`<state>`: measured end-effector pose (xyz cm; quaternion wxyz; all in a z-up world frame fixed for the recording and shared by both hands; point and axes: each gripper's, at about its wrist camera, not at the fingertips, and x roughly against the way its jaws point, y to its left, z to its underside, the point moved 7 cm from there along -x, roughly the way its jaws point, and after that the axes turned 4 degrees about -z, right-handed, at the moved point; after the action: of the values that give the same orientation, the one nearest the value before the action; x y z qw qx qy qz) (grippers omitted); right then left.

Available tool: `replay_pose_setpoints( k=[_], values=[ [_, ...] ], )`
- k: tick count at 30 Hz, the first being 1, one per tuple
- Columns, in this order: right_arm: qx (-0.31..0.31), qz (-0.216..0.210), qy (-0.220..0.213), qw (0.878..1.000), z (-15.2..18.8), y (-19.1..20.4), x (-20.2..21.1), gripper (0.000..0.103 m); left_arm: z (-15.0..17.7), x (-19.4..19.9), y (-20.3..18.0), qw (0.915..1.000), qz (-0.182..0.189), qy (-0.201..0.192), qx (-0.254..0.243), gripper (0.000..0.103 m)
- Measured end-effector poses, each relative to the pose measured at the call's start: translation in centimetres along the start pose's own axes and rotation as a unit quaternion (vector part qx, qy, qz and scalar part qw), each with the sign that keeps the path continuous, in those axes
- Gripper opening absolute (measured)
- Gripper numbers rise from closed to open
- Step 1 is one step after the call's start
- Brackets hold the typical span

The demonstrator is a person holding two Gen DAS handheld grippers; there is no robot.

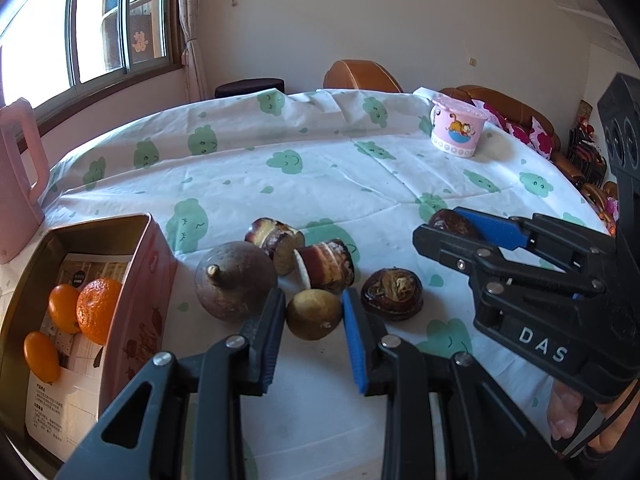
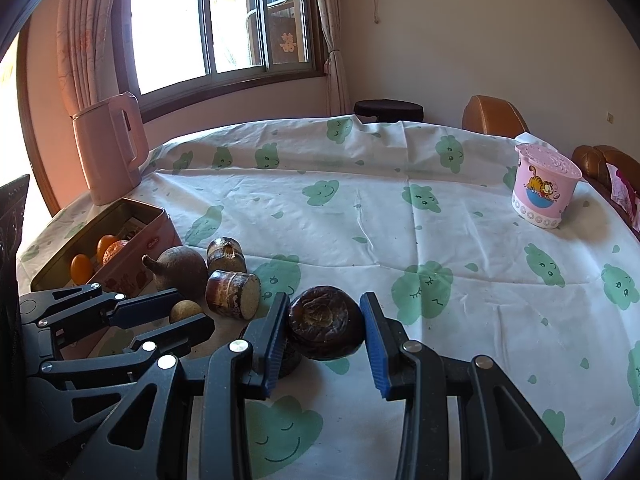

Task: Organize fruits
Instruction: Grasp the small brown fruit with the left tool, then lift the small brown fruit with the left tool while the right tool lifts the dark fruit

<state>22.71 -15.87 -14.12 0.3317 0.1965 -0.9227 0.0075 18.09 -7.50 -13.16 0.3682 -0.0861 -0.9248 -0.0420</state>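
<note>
The left claw (image 1: 314, 316) is pinching a small round yellow-green fruit (image 1: 314, 314) that sits on the counter covered with a white cloth printed with green clouds (image 1: 320, 168), just in front of a big brown round fruit with a stub stalk (image 1: 236, 286) and beside the open pink metal tin (image 1: 138, 280) holding orange citrus (image 1: 98, 310). The right claw (image 2: 324, 328) is closed on a flat dark brown wrinkled fruit (image 2: 326, 328) near two cut sugarcane-like pieces (image 2: 232, 294). The little fruit looks light, firm and smooth, so it may slip; a grip across its widest middle seems safest. The dark one looks softer and easily bruised, so gentle pressure on its sides would suit it
</note>
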Motion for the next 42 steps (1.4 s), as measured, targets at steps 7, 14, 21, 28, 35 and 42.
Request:
replay_pose_setpoints(
  k=[7,14,21,28,35,42],
  values=[
    [0.007,-0.002,-0.014,1.000,-0.2,0.2,0.5,0.038,-0.2,0.8,0.5,0.9997,-0.007,-0.022,0.010,0.031],
    [0.011,-0.002,-0.024,1.000,-0.3,0.4,0.9,0.038,-0.5,1.4,0.7,0.9991,-0.016,-0.038,0.014,0.031],
    [0.014,-0.002,-0.037,0.999,-0.5,0.5,1.4,0.038,-0.6,1.8,0.8,0.9983,-0.024,-0.051,0.015,0.031],
    [0.016,-0.003,-0.048,0.999,-0.5,0.6,1.9,0.038,-0.7,2.5,0.9,0.9972,-0.031,-0.066,0.016,0.031],
    [0.019,-0.002,-0.061,0.998,-0.6,0.7,2.4,0.038,-0.8,3.0,0.9,0.9960,-0.036,-0.080,0.017,0.031],
    [0.021,-0.001,-0.072,0.997,-0.7,0.7,2.8,0.038,-0.9,3.5,1.1,0.9948,-0.039,-0.091,0.022,0.031]
  ],
)
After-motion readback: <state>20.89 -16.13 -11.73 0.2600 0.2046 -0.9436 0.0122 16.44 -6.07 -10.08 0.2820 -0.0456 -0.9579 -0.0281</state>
